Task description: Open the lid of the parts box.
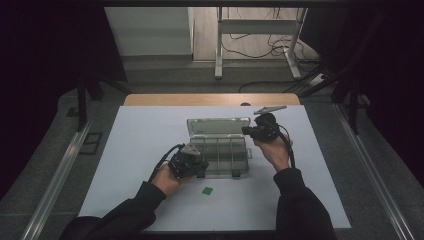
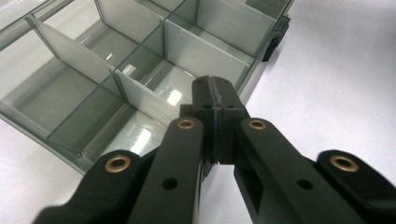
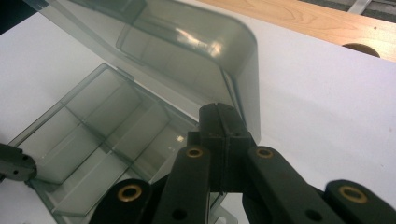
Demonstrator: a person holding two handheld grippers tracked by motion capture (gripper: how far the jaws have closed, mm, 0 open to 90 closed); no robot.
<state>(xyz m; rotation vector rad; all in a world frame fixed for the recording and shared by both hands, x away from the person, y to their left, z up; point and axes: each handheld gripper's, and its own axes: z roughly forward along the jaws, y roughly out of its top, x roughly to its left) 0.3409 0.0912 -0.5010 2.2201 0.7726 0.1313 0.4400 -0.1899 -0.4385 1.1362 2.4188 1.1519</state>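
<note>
A clear plastic compartment box point(image 1: 225, 150) lies in the middle of the white mat, its lid point(image 1: 217, 126) raised at the far side. My left gripper point(image 1: 192, 164) is at the box's front left corner. In the left gripper view its jaws point(image 2: 215, 91) are pressed shut over the front wall of the box point(image 2: 70, 88), with nothing visible between them. My right gripper point(image 1: 252, 131) is at the lid's right end. Its shut jaws point(image 3: 219, 112) sit right at the corner of the tilted lid point(image 3: 187, 56); I cannot tell if they touch it. The compartments point(image 3: 93, 126) look empty.
A small green square point(image 1: 207, 190) lies on the white mat point(image 1: 140, 150) in front of the box. A dark latch point(image 2: 275, 39) sticks out from the box's front wall. A wooden table edge point(image 1: 210, 99) runs behind the mat, with a metal frame point(image 1: 257, 40) and cables beyond.
</note>
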